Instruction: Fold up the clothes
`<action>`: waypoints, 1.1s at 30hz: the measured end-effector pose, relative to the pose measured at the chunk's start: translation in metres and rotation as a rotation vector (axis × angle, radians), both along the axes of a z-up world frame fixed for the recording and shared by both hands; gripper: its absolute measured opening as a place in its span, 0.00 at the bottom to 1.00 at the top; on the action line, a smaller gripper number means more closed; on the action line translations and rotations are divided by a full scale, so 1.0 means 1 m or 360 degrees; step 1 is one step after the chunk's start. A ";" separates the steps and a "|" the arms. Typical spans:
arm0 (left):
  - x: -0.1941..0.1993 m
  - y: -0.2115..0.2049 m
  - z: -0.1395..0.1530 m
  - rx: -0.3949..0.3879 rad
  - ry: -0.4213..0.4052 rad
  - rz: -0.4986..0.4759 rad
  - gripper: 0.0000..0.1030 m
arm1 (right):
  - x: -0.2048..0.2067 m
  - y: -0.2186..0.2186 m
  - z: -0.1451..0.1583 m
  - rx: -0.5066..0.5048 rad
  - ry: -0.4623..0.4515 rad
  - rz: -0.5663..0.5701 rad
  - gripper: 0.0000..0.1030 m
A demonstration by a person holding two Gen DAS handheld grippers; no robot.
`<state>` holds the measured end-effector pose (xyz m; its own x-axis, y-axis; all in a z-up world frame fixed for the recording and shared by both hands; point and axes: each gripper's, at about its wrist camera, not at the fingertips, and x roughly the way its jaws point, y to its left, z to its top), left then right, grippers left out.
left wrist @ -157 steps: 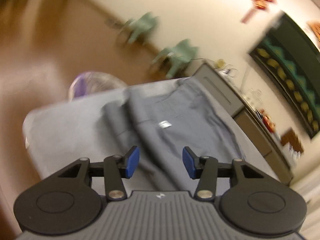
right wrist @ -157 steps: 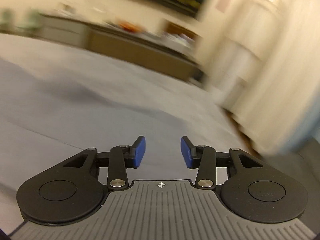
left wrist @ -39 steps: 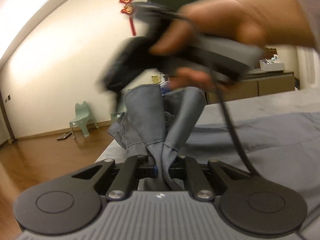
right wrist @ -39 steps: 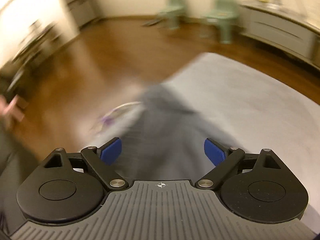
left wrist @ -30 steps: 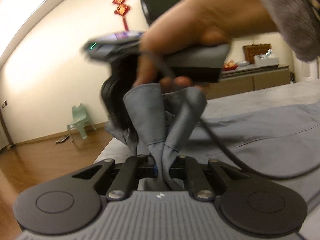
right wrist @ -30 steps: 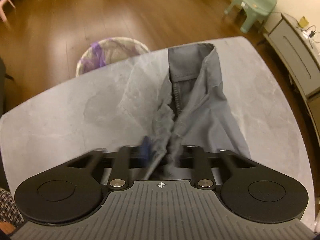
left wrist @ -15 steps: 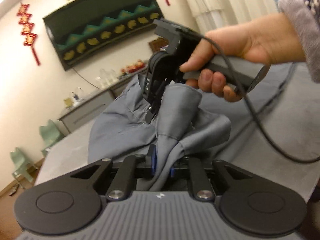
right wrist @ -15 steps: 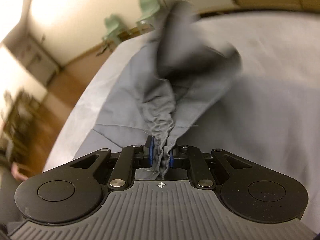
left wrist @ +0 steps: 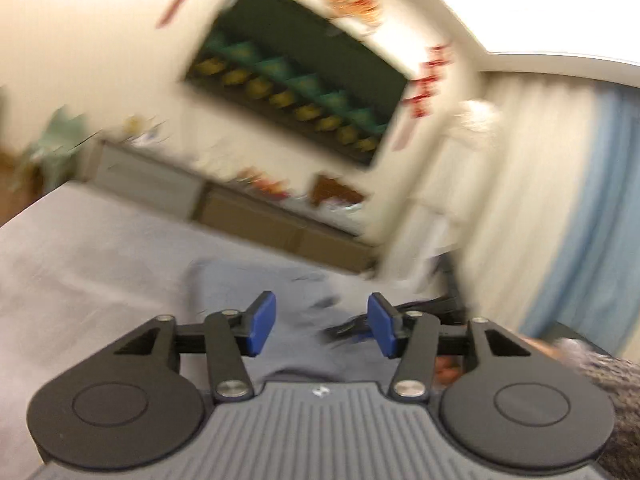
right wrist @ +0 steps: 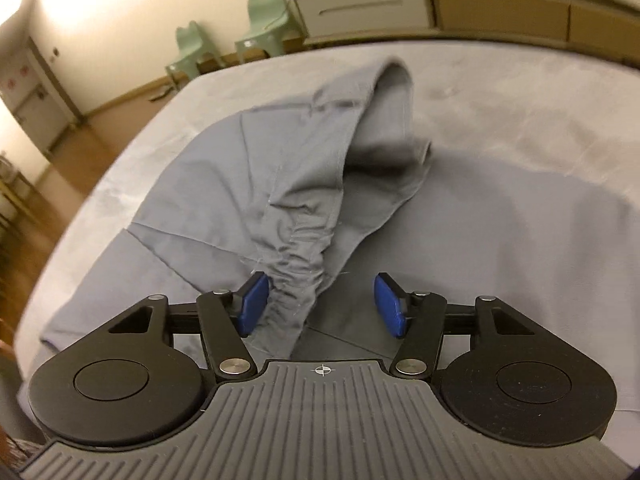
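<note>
A grey garment [right wrist: 304,184] with an elastic gathered hem lies folded over itself on the grey bed [right wrist: 520,92]. My right gripper [right wrist: 320,306] is open just above it, and the gathered hem brushes the left blue pad [right wrist: 252,304] without being clamped. In the blurred left wrist view my left gripper [left wrist: 322,324] is open too, hovering over the same grey garment [left wrist: 296,344] with nothing between its blue pads. A black cable and part of the other tool [left wrist: 420,312] show behind its right finger.
A low sideboard [right wrist: 400,4] runs along the far wall, with two pale green child chairs [right wrist: 256,28] beside it. Wooden floor [right wrist: 80,136] borders the bed's left edge. A dark wall panel [left wrist: 296,84], red hangings and curtains [left wrist: 560,208] fill the left wrist view.
Both grippers have let go of the grey garment and opened. The cloth has dropped onto the bed in a loose fold, and the left gripper has swung quickly away.
</note>
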<state>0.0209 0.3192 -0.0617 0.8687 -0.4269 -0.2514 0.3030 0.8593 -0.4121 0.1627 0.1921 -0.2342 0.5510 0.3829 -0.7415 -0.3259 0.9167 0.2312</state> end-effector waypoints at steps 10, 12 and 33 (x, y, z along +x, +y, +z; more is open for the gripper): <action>0.042 -0.030 -0.037 0.0280 0.0533 0.0132 0.52 | 0.036 0.050 -0.036 -0.0495 -0.0234 0.0017 0.27; 0.041 -0.022 -0.035 0.0243 0.0549 0.0180 0.52 | 0.050 0.033 -0.056 -0.0508 -0.0259 0.0003 0.35; 0.043 -0.022 -0.046 0.0190 0.0673 0.0148 0.40 | 0.250 0.216 -0.043 -0.0576 -0.0037 0.0479 0.40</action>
<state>0.0643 0.2974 -0.1072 0.7121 -0.2984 -0.6355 0.0486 0.9239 -0.3795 0.4124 0.4086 -0.2769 0.4734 0.2473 -0.8454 -0.5910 0.8009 -0.0966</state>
